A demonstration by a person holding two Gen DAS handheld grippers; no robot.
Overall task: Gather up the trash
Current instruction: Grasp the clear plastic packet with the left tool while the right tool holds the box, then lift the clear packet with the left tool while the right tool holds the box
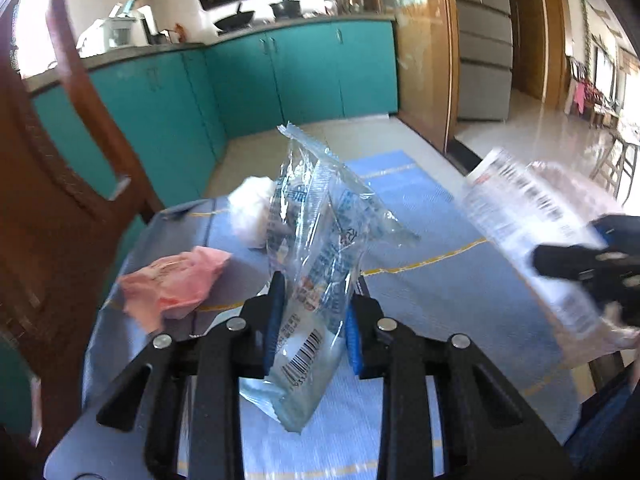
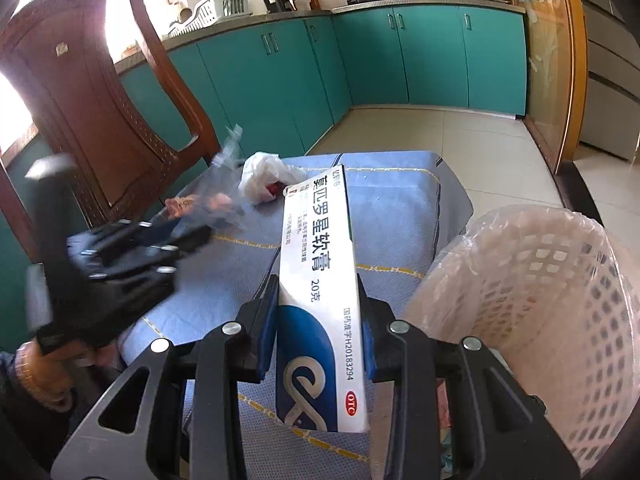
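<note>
L gripper [image 1: 314,312] pinching clear wrapper [image 1: 320,240], lifted over blue cloth [image 1: 420,240]. R gripper [image 2: 320,320] squeezing white box [image 2: 320,264] beside bin [image 2: 540,280]. Pink scrap [image 1: 172,280] & white wad [image 1: 250,216] lying on cloth, wad half hidden. Blurry L gripper in R view; wrapper text unreadable.

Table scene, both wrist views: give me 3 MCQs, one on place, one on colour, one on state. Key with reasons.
1. The lined basket stands:
A. right of the medicine box
B. on the chair
C. on the counter

2. The crumpled wrapper on the cloth is:
A. green
B. pink
C. black

3. The left gripper is:
A. empty
B. shut on the clear wrapper
C. out of view

Key: A, basket sits at the box's right in the right wrist view; B, plainly pink; B, pads press the wrapper.
</note>
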